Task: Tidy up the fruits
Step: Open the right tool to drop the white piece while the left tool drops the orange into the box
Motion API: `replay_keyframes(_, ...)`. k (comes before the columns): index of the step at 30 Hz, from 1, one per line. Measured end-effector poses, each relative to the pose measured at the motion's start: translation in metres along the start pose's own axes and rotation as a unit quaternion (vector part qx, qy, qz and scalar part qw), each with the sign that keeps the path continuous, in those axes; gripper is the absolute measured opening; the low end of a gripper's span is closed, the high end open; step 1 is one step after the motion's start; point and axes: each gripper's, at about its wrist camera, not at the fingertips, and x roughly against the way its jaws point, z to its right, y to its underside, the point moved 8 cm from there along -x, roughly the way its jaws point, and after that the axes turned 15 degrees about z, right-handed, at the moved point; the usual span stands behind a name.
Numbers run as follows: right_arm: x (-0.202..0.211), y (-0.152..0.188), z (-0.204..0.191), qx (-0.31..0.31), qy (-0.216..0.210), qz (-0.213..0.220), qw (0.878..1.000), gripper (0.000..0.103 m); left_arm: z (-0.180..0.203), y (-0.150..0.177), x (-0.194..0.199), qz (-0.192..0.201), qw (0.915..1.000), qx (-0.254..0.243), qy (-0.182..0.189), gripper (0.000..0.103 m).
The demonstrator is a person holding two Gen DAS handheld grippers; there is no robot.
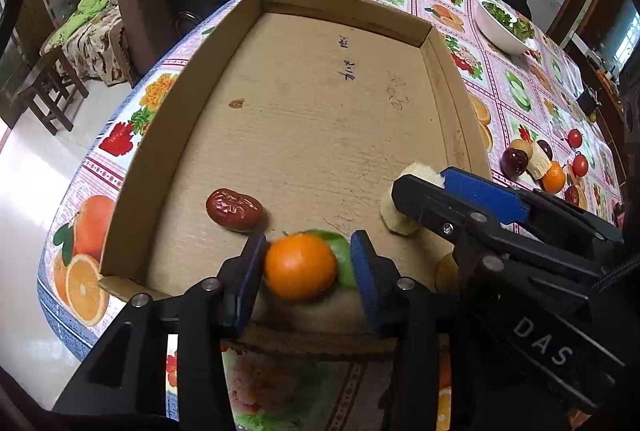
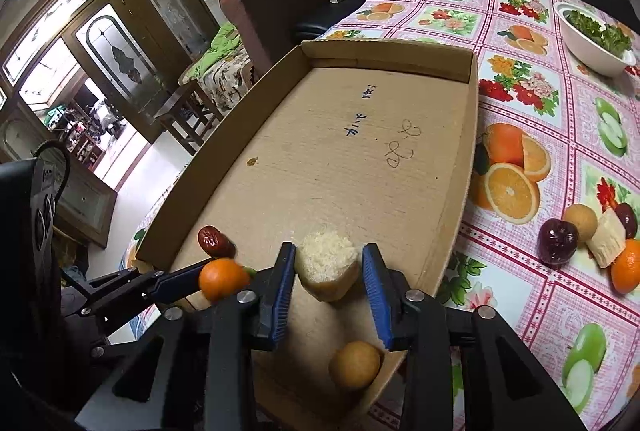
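**Kid:** What is in your left gripper (image 1: 306, 265)?

**Me:** A small orange (image 1: 300, 266) sits between its fingers, low in the cardboard box (image 1: 168, 167). The jaws are apart. The left pad is right at the orange, and I see a small gap on the right, so I am not squeezing it. A green fruit (image 1: 345, 258) is tucked just behind it. A wrinkly red date (image 1: 234, 210) lies near, on the box floor.

**Kid:** And your right gripper (image 2: 329, 281)?

**Me:** Its jaws are apart too. A pale cut chunk of fruit (image 2: 327, 267) stands between them, with a gap on each side. A round yellow fruit (image 2: 355, 364) rests in the box corner below.

**Kid:** Any more fruit?

**Me:** Yes, a little heap (image 2: 588, 235) waits on the worktop (image 2: 560, 159), right of the box.
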Motion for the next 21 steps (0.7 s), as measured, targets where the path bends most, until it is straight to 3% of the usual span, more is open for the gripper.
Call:
replay_keyframes(10,0.037,-0.013,0.005,-0.012,-0.005,0.035,0.999,0.043,0.006,-0.009,0.020,0.022,0.9998,-0.001,-0.001,0.042)
replay_keyframes(21,0.089,-0.018,0.051,-0.052,0.025,0.074,0.996,0.047,0.036,-0.014,0.034,0.034,0.9991,-0.018,0.015,0.042)
